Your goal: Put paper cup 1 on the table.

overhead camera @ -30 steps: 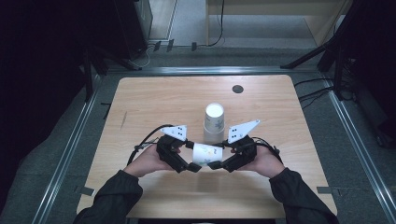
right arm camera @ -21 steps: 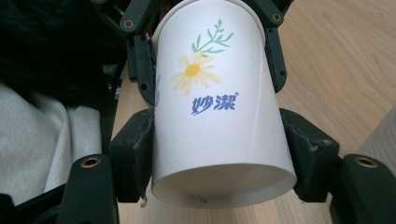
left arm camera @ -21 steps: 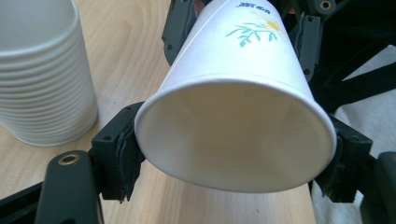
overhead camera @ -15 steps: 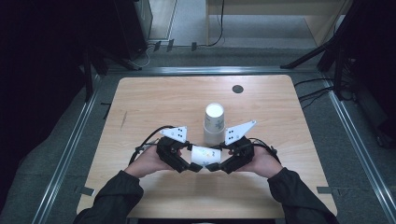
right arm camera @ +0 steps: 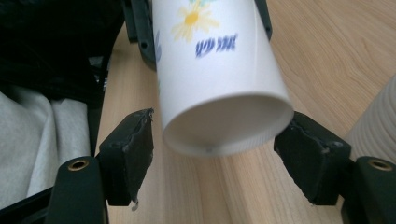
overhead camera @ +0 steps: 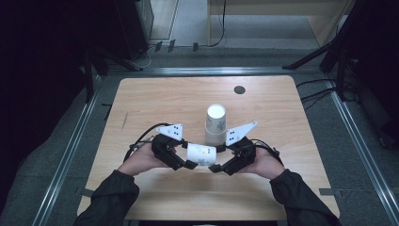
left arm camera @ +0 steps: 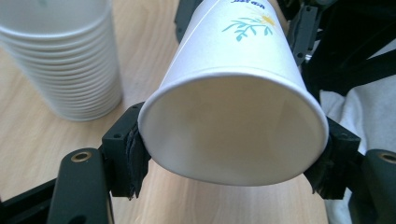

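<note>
We look down at a wooden table [overhead camera: 155,99]. On the left we see the left hand [overhead camera: 139,160]. It holds the left gripper [overhead camera: 188,157], which points toward 3 o'clock. Its jaws have just been closing, and now they pinch the wide open end of a paper cup [overhead camera: 201,154]. In the left gripper view we see both black pads [left arm camera: 135,156] pressing on the rim of the cup [left arm camera: 233,126], one on each side. We look right into the cup's mouth, and it is squeezed a little flat.

The cup lies on its side in the middle, between the two grippers, close to the table's near edge. It is white with a small flower and leaves on it.

Just past the cup, at 12 o'clock from it, stands a stack of cups [overhead camera: 216,125] with its bottom up. In the left gripper view the stack [left arm camera: 60,56] is at 10 o'clock.

On the right we see the right hand [overhead camera: 263,165] with the right gripper [overhead camera: 217,165], pointing toward 9 o'clock. Its jaws have just been opening. In the right gripper view the small closed end of the cup [right arm camera: 224,93] sits between the two pads [right arm camera: 133,149]. There is a gap on the left side, so the jaws are spread and not squeezing the cup.
</note>
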Motion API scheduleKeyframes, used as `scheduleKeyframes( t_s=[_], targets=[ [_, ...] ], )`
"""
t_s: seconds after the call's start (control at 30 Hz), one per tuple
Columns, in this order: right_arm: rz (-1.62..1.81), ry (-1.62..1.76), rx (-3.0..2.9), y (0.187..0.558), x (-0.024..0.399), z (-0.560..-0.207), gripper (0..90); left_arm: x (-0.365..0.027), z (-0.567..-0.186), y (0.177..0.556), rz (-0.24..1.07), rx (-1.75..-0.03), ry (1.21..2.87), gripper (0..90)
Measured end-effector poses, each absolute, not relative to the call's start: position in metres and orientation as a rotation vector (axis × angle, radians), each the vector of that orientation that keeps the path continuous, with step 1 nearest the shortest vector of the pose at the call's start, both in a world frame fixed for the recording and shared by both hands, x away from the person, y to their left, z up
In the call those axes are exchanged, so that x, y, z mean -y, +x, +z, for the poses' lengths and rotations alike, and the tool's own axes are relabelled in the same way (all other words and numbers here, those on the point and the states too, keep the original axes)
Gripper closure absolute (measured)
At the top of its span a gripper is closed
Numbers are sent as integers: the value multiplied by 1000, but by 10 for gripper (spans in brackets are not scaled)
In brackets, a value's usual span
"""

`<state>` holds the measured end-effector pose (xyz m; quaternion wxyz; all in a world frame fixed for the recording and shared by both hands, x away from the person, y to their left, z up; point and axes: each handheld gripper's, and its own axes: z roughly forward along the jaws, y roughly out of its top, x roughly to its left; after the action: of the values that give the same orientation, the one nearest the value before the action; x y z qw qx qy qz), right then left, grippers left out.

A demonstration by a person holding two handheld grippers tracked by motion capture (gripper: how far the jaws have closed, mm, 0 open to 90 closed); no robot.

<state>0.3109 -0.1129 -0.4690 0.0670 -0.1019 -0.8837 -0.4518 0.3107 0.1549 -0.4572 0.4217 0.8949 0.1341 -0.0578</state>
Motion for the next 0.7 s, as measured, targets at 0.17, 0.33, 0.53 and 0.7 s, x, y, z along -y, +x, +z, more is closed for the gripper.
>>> scheduleKeyframes(
  t_s=[0.17, 0.33, 0.53, 0.7],
  targets=[
    [-1352, -312, 2684, 311, 112, -470, 285, -158, -452, 312, -134, -348, 2294, 272],
    [-1340, -312, 2704, 310, 110, -472, 281, -153, -448, 312, -129, -333, 2364, 272],
    [-1327, -317, 2715, 310, 110, -474, 280, -147, -444, 311, -122, -321, 2418, 271],
    [-1326, -317, 2727, 309, 110, -474, 280, -143, -446, 313, -110, -348, 2482, 270]
  ],
)
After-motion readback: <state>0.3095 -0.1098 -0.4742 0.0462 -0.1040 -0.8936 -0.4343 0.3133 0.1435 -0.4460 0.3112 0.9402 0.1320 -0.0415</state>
